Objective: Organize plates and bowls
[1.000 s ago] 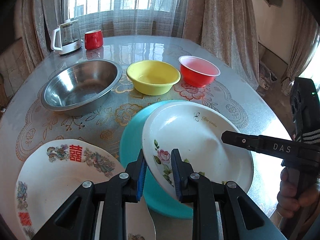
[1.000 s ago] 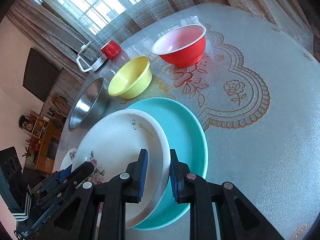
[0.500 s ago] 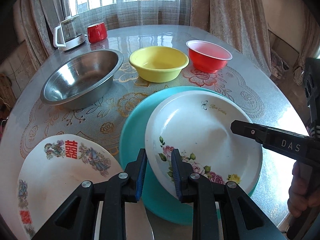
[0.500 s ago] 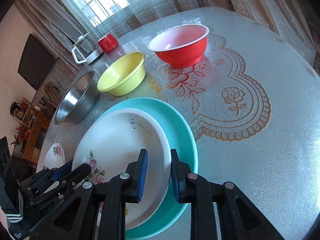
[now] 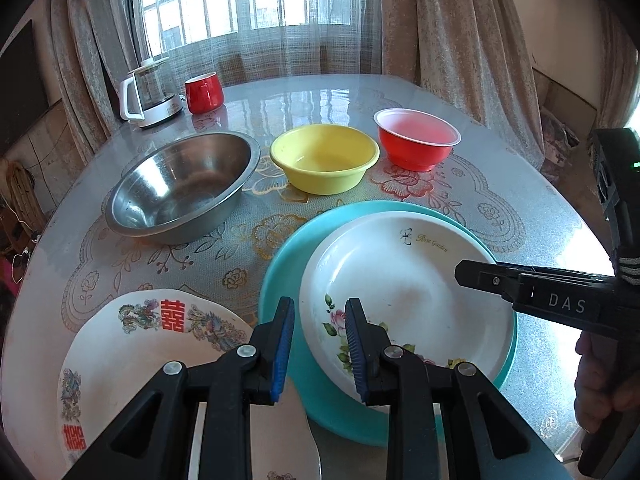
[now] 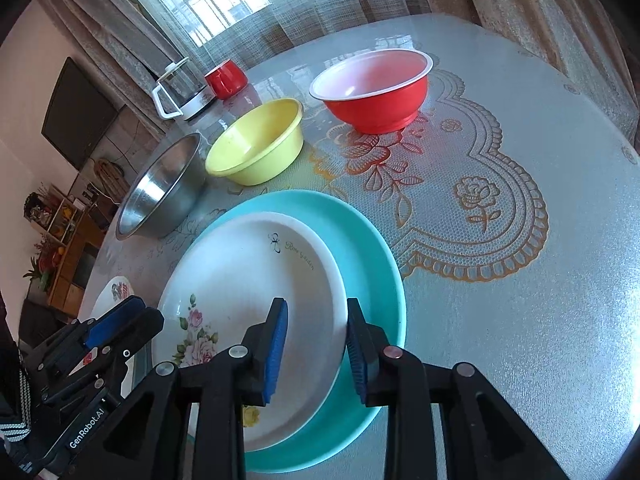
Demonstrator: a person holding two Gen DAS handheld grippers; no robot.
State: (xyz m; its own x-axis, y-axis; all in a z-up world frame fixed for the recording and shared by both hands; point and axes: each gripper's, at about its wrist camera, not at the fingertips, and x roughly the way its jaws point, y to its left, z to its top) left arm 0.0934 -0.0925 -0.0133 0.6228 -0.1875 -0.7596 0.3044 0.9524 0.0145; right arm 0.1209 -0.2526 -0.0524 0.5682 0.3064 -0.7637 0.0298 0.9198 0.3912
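opening off the white plate rim, both grippers' fingers, formerly clamped, plate now on teal plate

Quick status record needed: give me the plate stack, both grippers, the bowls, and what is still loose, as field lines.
stack: rose plate lying in the teal plate, shifted toward the teal plate's near side
left gripper: jaws opening, rose plate's near-left rim between the fingers
right gripper: jaws opening, rose plate's right rim between the fingers
bowls: steel bowl, yellow bowl, red bowl, in a row, unstacked
loose plate: red-character plate, left of the stack
table far end: kettle, red mug
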